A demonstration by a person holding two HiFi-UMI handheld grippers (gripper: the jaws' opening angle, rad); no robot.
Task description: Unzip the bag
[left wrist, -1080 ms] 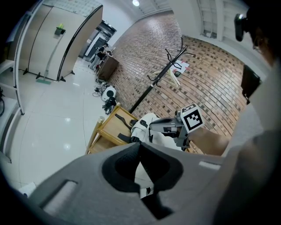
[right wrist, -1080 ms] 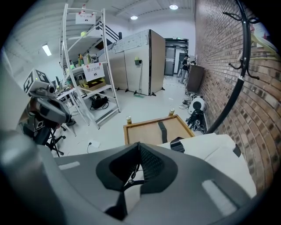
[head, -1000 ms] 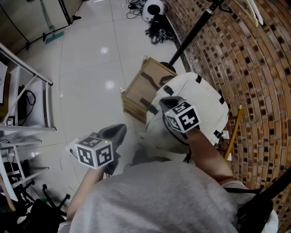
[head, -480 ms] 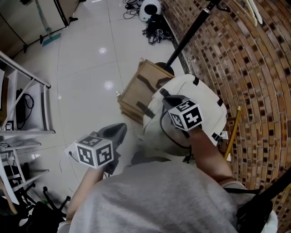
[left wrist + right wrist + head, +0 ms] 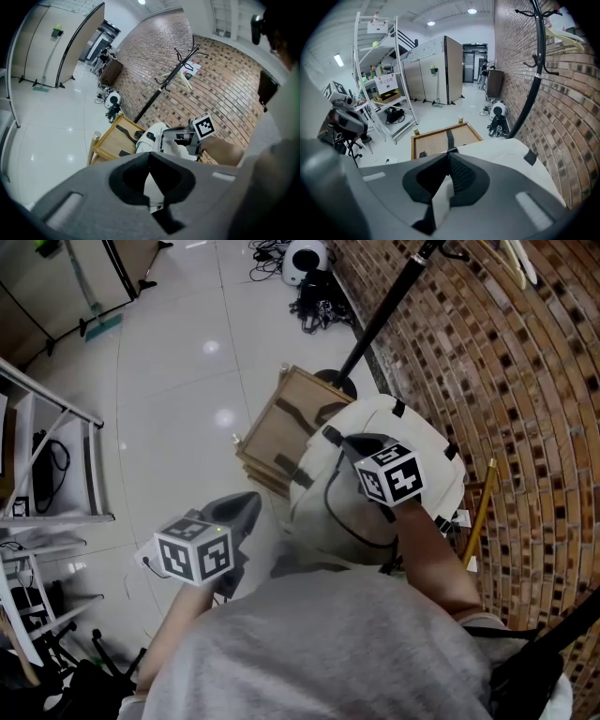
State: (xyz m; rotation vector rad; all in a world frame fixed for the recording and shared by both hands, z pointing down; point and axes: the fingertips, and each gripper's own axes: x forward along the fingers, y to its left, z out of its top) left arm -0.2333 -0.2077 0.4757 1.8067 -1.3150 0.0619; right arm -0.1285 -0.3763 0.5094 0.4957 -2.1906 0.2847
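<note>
The cream fabric bag (image 5: 422, 442), rounded and fitted with black strap tabs, sits at 3 o'clock in the head view. It overlaps a flat wooden frame (image 5: 277, 427) at its 10 o'clock. The right gripper (image 5: 349, 441) is on its top with jaws closed together (what they pinch, I cannot tell). The left gripper (image 5: 246, 509), closed on nothing, hangs at the bag's 8 o'clock. Glossy floor (image 5: 169, 381) lies open from 9 to 12, and a rough brick wall (image 5: 525, 381) is near at 3.
</note>
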